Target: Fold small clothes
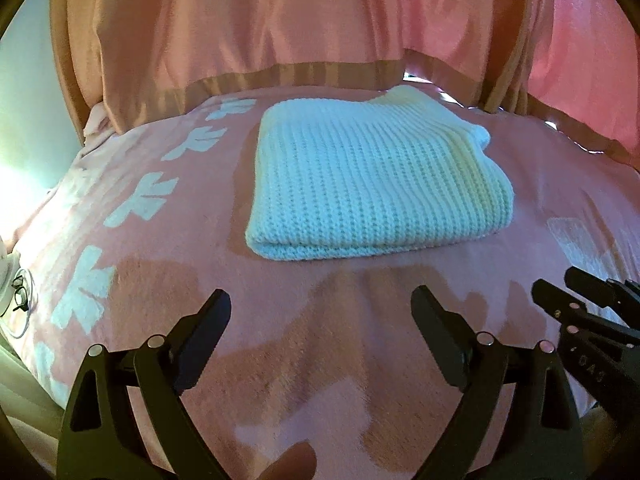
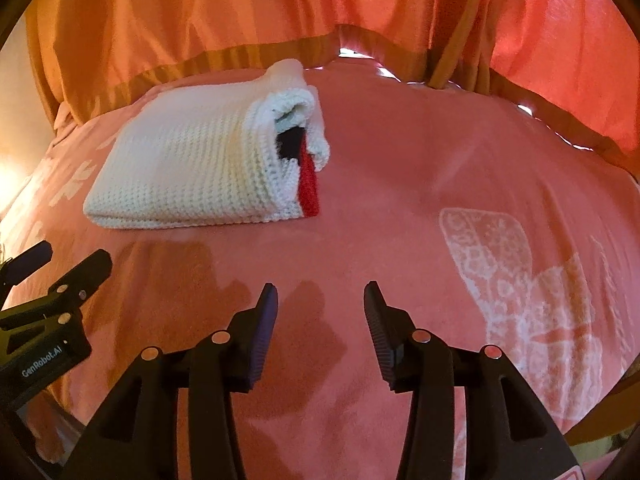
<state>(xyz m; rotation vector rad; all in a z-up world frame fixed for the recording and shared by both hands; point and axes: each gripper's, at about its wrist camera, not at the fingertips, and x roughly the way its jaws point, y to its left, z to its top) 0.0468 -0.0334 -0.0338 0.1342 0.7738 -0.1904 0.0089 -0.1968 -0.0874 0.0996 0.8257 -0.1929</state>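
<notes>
Knitwear first: a white sweater (image 1: 360,176) lies folded into a flat bundle on the pink blanket (image 1: 340,360), toward its far side, red and dark trim showing at its right-hand edge. Orange curtains (image 2: 240,20) hang behind. Nearer the camera, the left gripper (image 1: 320,312) and right gripper (image 2: 320,304) hover side by side with fingers spread wide, holding nothing.

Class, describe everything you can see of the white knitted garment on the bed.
The white knitted garment is chunky ribbed knit, folded into a neat rectangular stack of layers. It lies flat on the pink blanket, near the curtain. Its rounded fold faces the cameras; at its right end the layers gape, showing a red strip and a dark patch inside. Neither the left gripper nor the right gripper touches it; both are open and short of it.
</notes>
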